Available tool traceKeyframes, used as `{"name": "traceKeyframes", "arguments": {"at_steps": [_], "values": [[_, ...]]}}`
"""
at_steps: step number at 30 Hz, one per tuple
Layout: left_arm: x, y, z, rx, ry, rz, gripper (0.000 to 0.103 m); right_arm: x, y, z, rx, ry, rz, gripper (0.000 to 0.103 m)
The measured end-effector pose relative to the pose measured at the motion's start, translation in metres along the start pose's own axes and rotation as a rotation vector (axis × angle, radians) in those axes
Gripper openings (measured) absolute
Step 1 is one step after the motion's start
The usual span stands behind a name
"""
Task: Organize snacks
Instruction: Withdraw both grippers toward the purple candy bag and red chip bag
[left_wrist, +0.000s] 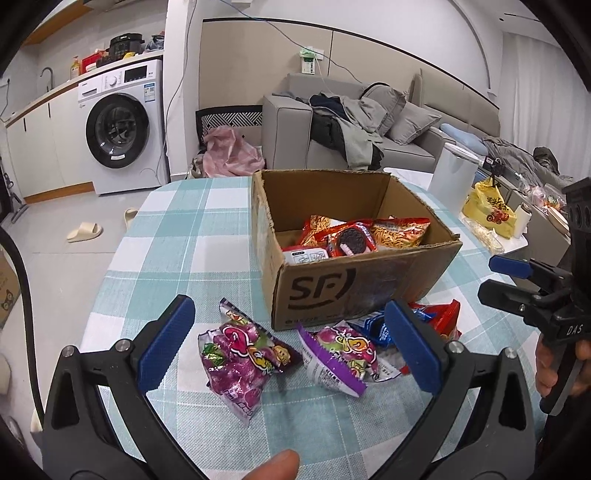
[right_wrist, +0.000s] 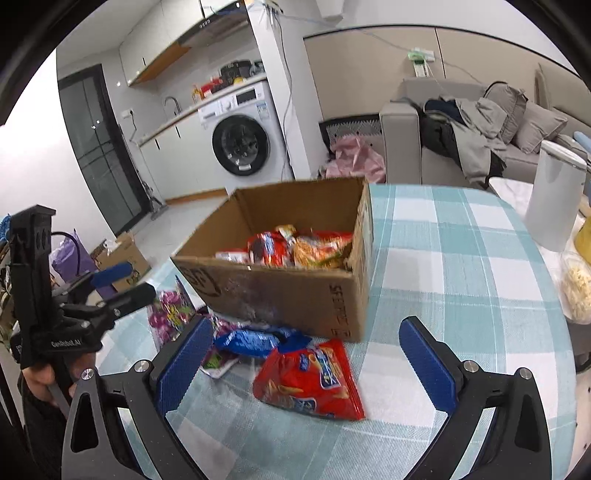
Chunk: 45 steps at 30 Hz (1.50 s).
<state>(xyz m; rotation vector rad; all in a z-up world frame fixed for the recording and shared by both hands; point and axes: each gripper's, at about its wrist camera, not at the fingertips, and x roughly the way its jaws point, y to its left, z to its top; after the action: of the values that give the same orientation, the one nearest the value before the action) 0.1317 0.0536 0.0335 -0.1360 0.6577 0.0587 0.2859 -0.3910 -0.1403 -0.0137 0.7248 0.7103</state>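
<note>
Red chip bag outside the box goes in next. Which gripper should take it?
Right. The right gripper is open with the red chip bag lying between its fingers. The left gripper is open over the purple candy packs, farther from it.

White washing machine (left_wrist: 120, 127) under counter, grey sofa (left_wrist: 369, 122) piled with clothes, pale tiled floor (left_wrist: 55, 266), beige wall panels.

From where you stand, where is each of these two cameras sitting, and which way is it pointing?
Left wrist: on the left gripper, facing purple candy bags before the cardboard box; a thumb shows.
Right wrist: on the right gripper, facing a red snack bag; the left-hand tool shows.
Shared: box, checked tablecloth, washing machine.
</note>
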Motion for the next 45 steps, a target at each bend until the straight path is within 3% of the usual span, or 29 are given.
{"name": "traceKeyframes", "arguments": {"at_steps": [16, 34, 42, 45], "values": [[0.018, 0.018, 0.000, -0.041, 0.041, 0.048, 0.102, 0.042, -0.002, -0.016, 0.008, 0.149, -0.021, 0.103], [0.070, 0.059, -0.016, -0.112, 0.190, 0.135, 0.102, 0.073, 0.001, -0.035, -0.011, 0.259, -0.022, 0.103], [0.095, 0.065, -0.029, -0.126, 0.275, 0.123, 0.102, 0.076, 0.001, -0.037, -0.028, 0.273, -0.028, 0.103], [0.101, 0.063, -0.031, -0.113, 0.289, 0.127, 0.095, 0.074, 0.001, -0.036, -0.017, 0.273, -0.010, 0.103]]}}
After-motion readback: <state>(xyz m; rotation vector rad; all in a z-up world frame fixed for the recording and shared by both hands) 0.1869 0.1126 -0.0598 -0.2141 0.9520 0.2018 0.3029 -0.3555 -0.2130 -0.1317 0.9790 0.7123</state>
